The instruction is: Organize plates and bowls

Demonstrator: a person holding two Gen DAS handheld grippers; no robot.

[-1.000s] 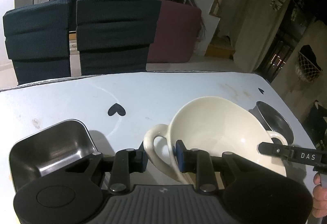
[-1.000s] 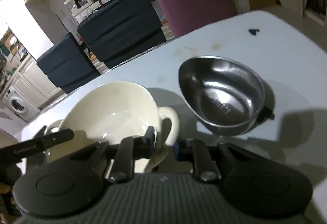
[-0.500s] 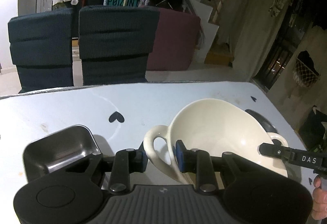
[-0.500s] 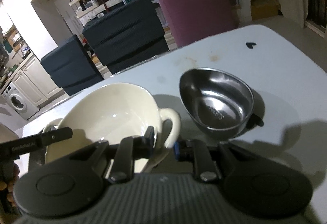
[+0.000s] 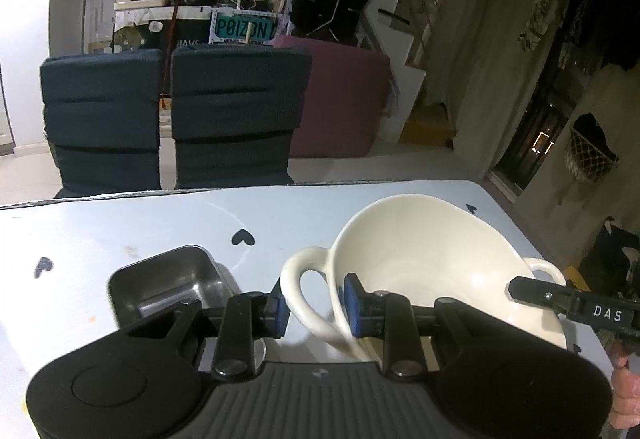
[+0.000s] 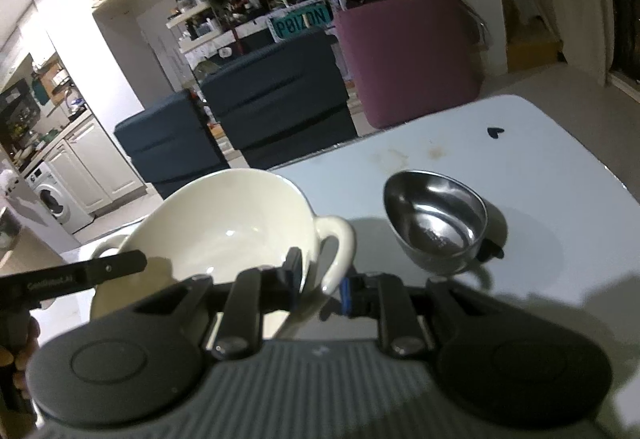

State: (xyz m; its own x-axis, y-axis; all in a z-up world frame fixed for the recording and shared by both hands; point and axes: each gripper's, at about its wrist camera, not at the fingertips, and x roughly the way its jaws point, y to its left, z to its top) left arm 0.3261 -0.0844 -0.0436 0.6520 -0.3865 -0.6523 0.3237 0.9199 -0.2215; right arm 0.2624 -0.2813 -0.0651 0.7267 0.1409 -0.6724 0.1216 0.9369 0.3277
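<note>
A large cream two-handled bowl (image 5: 424,263) is held above the pale blue table (image 5: 120,223). My left gripper (image 5: 314,309) is shut on its left handle (image 5: 298,279). My right gripper (image 6: 322,279) is shut on its right handle (image 6: 340,243); the bowl shows in the right wrist view (image 6: 228,227) too. A square steel tray (image 5: 164,283) lies on the table left of the bowl. A round steel bowl (image 6: 436,219) sits on the table to the right, below the cream bowl.
Two dark blue chairs (image 5: 172,123) stand along the table's far edge, with a maroon seat (image 5: 340,95) behind. The table's right edge (image 6: 600,167) is close to the steel bowl. Black heart marks (image 5: 243,237) dot the tabletop.
Both grippers have lifted the cream bowl higher off the table; the steel tray and steel bowl look smaller and farther below. Both grips are unchanged.
</note>
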